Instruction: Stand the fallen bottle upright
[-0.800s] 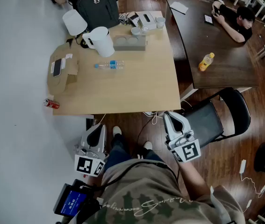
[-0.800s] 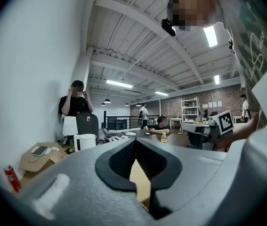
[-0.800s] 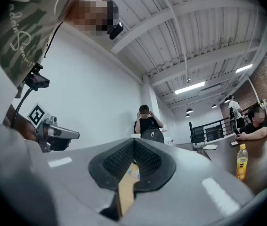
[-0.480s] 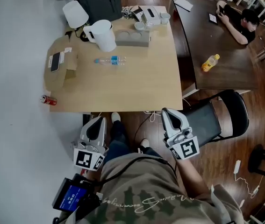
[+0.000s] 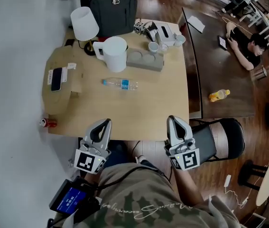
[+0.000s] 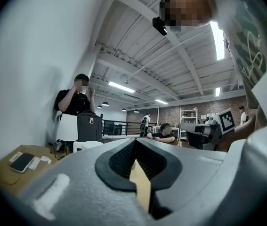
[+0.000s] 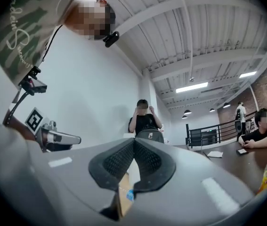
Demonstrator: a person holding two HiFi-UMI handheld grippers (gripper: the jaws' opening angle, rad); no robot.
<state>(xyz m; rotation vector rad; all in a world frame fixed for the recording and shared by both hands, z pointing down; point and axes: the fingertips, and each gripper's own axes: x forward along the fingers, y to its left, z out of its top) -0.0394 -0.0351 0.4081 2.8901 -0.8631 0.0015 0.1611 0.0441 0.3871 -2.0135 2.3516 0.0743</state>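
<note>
Item one: the fallen bottle (image 5: 121,83), clear with a blue label, lies on its side near the middle of the counter (image 5: 153,101), just in front of the white pitcher (image 5: 115,53).

Item two: the left hand-held gripper (image 5: 106,122) has its jaws together with nothing between them. It is held level over the counter's near edge, well apart from the bottle.

Item three: the right hand-held gripper (image 5: 172,119) has its jaws together, empty, and sits at the same edge.

Also at the far side of the counter: a white lamp (image 5: 84,23) and a black backpack (image 5: 113,3).

White jug (image 5: 115,54) beside lamp (image 5: 84,23), black backpack (image 5: 113,4), phone (image 5: 56,79), red can (image 5: 49,123), black chair (image 5: 222,137)
</note>
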